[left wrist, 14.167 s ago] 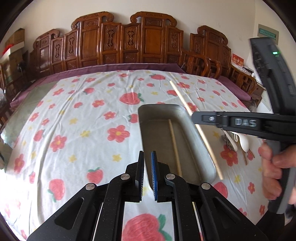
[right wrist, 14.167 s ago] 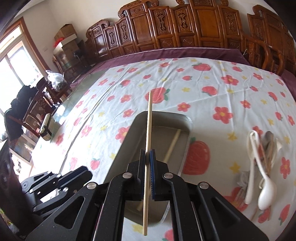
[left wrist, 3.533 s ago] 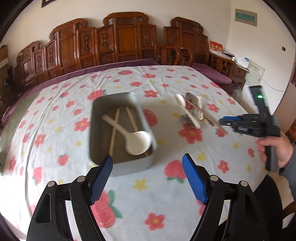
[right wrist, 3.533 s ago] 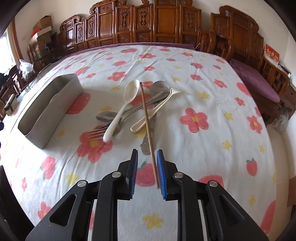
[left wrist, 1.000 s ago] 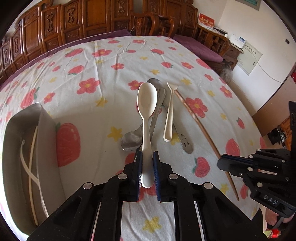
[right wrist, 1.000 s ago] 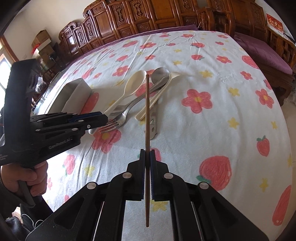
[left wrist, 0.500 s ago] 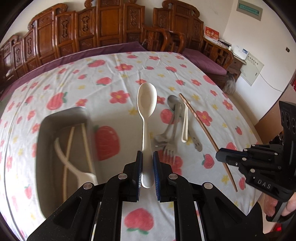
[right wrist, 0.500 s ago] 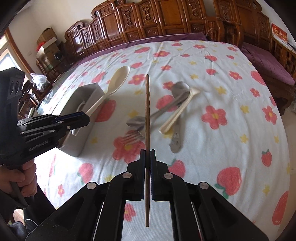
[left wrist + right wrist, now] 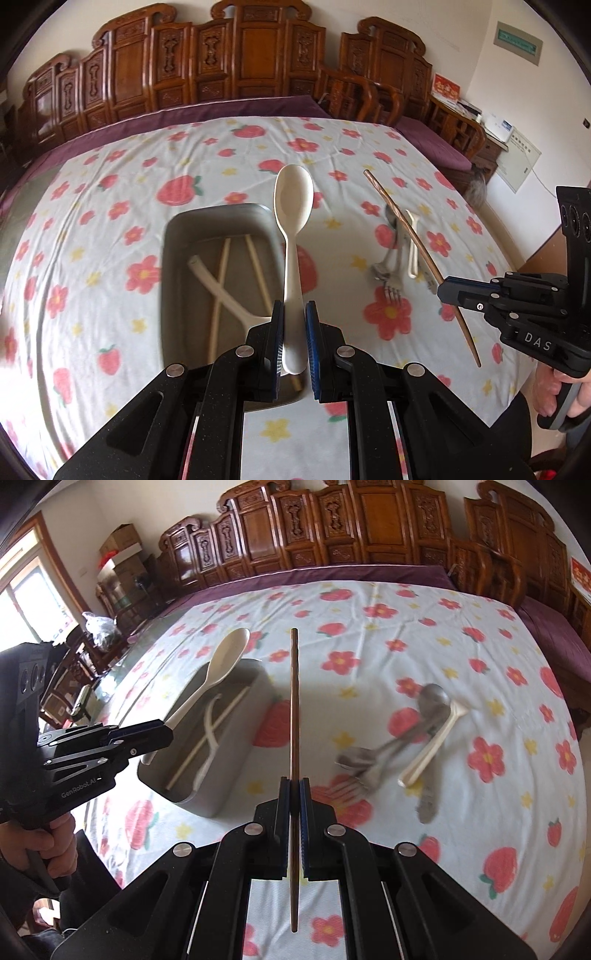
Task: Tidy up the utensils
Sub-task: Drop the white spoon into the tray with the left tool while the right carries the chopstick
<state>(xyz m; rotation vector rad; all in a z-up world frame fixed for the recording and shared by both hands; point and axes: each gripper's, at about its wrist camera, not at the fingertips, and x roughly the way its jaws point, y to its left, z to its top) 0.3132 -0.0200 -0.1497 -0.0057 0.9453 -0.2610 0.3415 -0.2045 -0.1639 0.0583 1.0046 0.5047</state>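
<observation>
Flower-printed cloth is covering the desk [image 9: 110, 192], and the grey metal tray [image 9: 207, 221] is sitting on it with two pale chopsticks and a white spoon already inside. The left gripper [image 9: 294, 339] is clamped on a cream spoon [image 9: 293, 206] hanging over the tray's right rim; it wants lowering along the tray's length before release. The right gripper [image 9: 294, 823] is pinching a brown chopstick [image 9: 294, 701] beside the tray; it should wait, then follow. The metal spoon, fork and a cream utensil are lying loose to the right.
</observation>
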